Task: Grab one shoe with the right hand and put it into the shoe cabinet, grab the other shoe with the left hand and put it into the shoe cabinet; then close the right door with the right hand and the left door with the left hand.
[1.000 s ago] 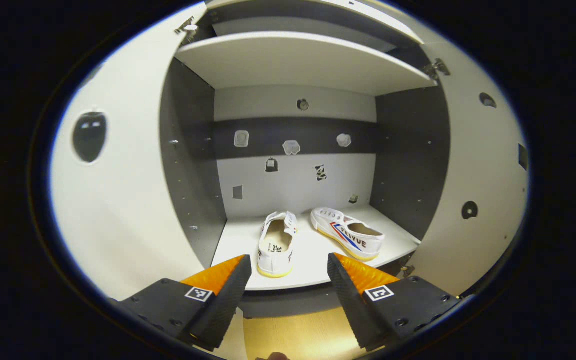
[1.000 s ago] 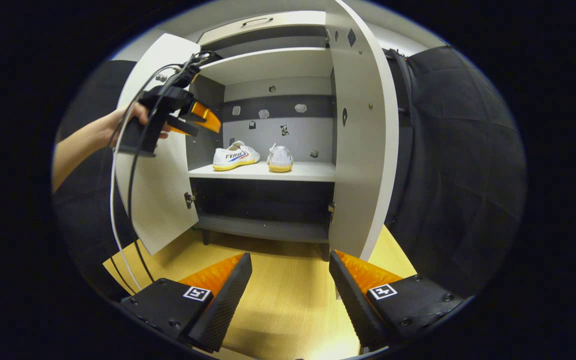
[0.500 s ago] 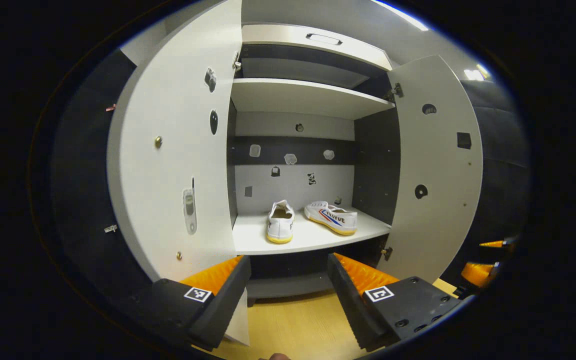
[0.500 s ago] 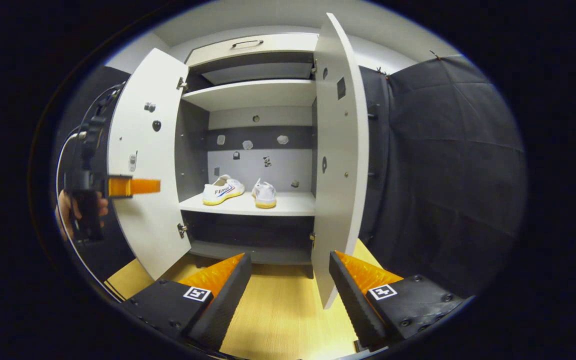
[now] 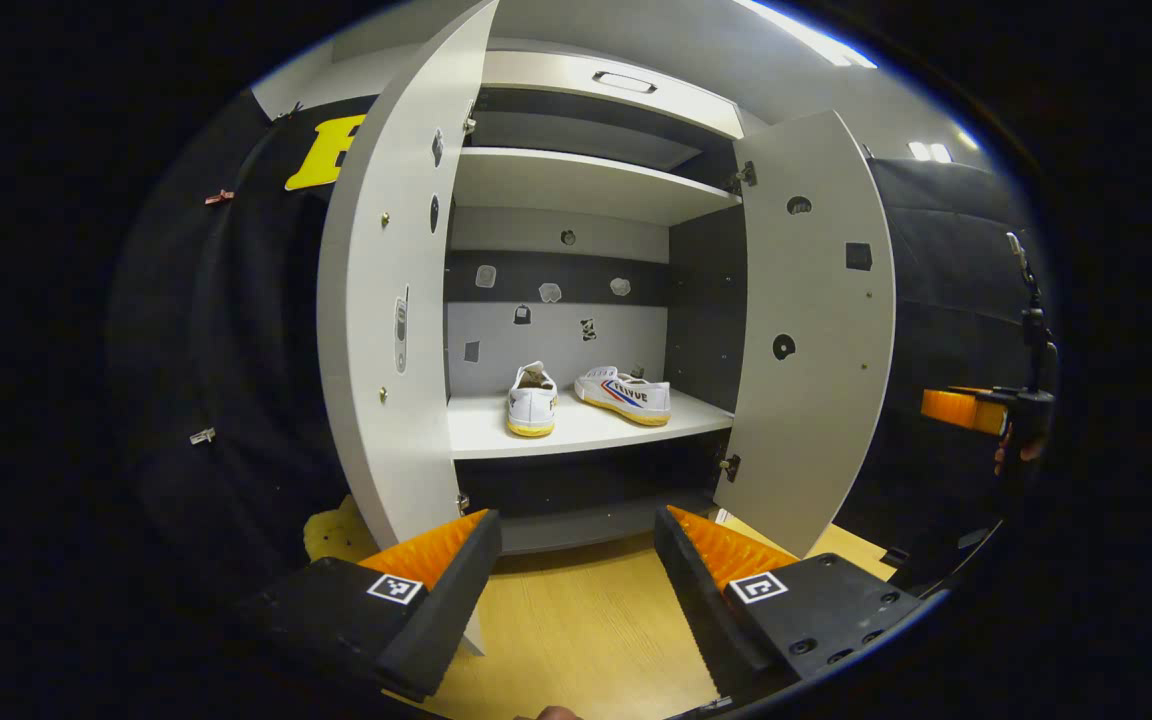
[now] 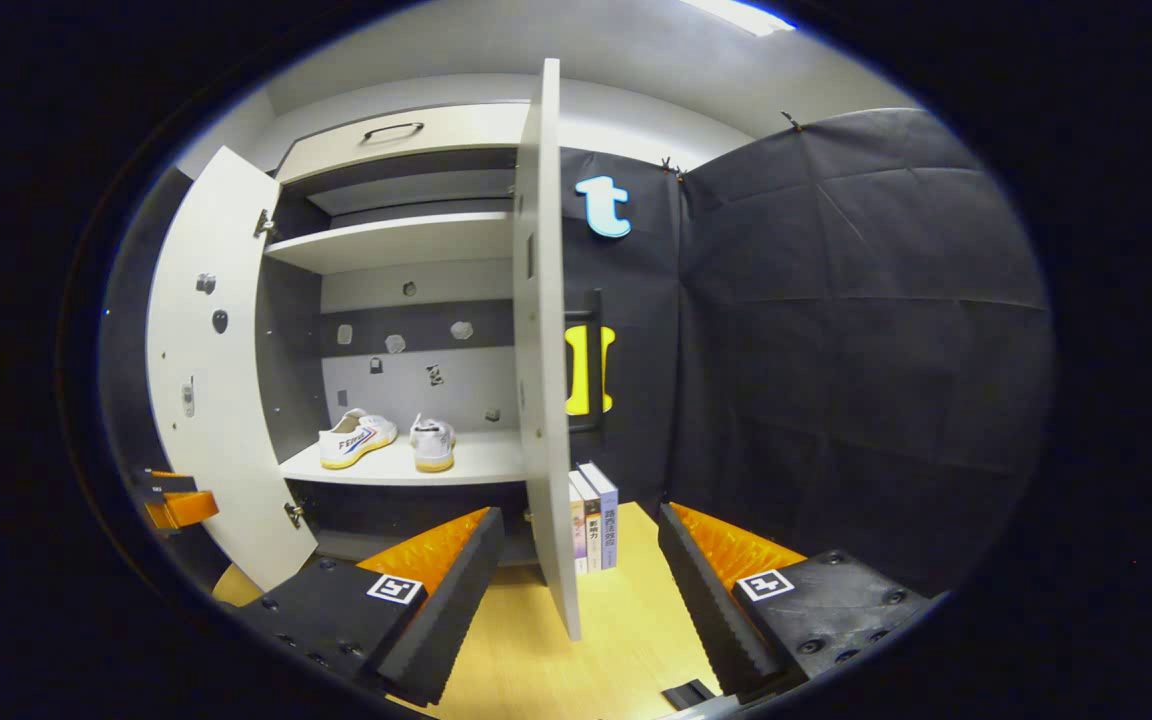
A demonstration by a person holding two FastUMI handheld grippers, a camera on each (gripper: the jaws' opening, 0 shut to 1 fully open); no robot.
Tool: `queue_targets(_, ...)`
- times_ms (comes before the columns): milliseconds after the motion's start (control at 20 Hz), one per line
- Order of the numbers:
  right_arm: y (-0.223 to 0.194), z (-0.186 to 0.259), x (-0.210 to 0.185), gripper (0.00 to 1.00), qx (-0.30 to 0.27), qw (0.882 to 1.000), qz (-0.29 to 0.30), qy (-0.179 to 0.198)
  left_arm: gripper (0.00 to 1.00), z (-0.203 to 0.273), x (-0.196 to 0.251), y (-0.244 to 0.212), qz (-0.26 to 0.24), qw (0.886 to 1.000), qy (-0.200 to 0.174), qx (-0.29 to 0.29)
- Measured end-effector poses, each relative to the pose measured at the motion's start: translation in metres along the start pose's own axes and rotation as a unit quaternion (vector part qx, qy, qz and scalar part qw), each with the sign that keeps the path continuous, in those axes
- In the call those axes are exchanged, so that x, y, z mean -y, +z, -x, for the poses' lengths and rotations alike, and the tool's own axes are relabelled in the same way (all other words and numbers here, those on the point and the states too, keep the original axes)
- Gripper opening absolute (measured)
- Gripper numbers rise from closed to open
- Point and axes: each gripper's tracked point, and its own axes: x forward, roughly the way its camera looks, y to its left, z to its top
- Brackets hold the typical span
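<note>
We see both shoes [image 5: 533, 402] [image 5: 626, 393] side by side on the cabinet [image 5: 576, 180] shelf, both doors [image 5: 391, 320] [image 5: 811, 340] open. Our left gripper [image 5: 576, 590] and right gripper [image 6: 581, 590] gape wide, holding nothing, above the floor [image 6: 616, 620]. Books [image 6: 591, 515] stand beside the right door.

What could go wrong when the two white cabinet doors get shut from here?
1. The right white cabinet door stands edge-on between the open right gripper's fingers; a push there might slip past the thin edge.
2. The upright books on the wooden floor stand beside that door, so the gripper could knock them.
3. The two white canvas shoes appear well back on the shelf, so trapping seems unlikely.
</note>
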Motion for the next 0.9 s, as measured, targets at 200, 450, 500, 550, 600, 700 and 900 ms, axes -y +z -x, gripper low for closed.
queue_targets(200,0.032,-0.029,0.038,0.98,0.029,0.999,-0.003,-0.014,0.95,0.011,-0.002,-0.004,0.003,1.0,0.014,-0.004)
queue_targets(450,0.059,-0.083,0.076,0.98,0.045,0.999,0.006,-0.004,0.95,0.003,0.006,0.0,0.014,0.999,0.046,-0.006)
queue_targets(500,0.063,-0.096,0.079,0.98,0.043,0.999,0.005,0.003,0.95,0.001,0.011,0.003,0.012,0.999,0.052,-0.002)
queue_targets(550,0.067,-0.107,0.085,0.98,0.043,0.999,0.006,0.01,0.95,-0.001,0.017,0.005,0.011,0.998,0.056,0.0)
queue_targets(600,0.071,-0.118,0.088,0.98,0.043,0.999,0.005,0.018,0.95,-0.005,0.022,0.007,0.012,0.998,0.059,0.001)
queue_targets(700,0.075,-0.14,0.084,0.98,0.04,0.998,0.0,0.039,0.95,-0.008,0.036,0.007,0.02,0.998,0.062,0.001)
queue_targets(900,0.067,-0.161,0.059,0.98,0.029,0.995,-0.006,0.091,0.95,-0.011,0.047,0.002,0.025,0.997,0.078,-0.005)
